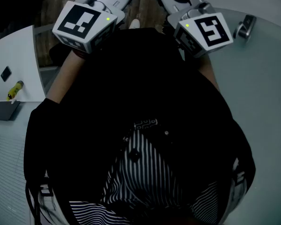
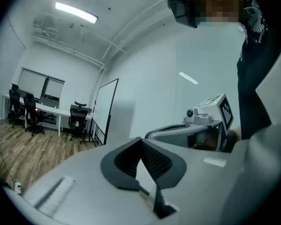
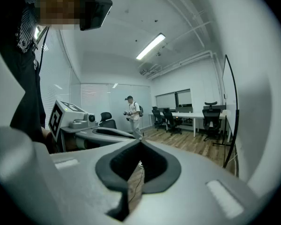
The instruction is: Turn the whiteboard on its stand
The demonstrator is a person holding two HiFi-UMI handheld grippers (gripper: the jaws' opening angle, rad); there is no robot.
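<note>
Person is holding both tools side by side in front of the torso. Left tool (image 2: 141, 140) is sitting closed with nothing between its jaws; right tool (image 3: 139, 143) is likewise sitting closed and empty. White tabletop (image 1: 18, 50) at the left is carrying a yellow marker (image 1: 15, 89). Whiteboard (image 2: 106, 108) is standing upright on its stand by the far wall, well apart from both tools, with an office chair (image 2: 77, 118) just beside it.
</note>
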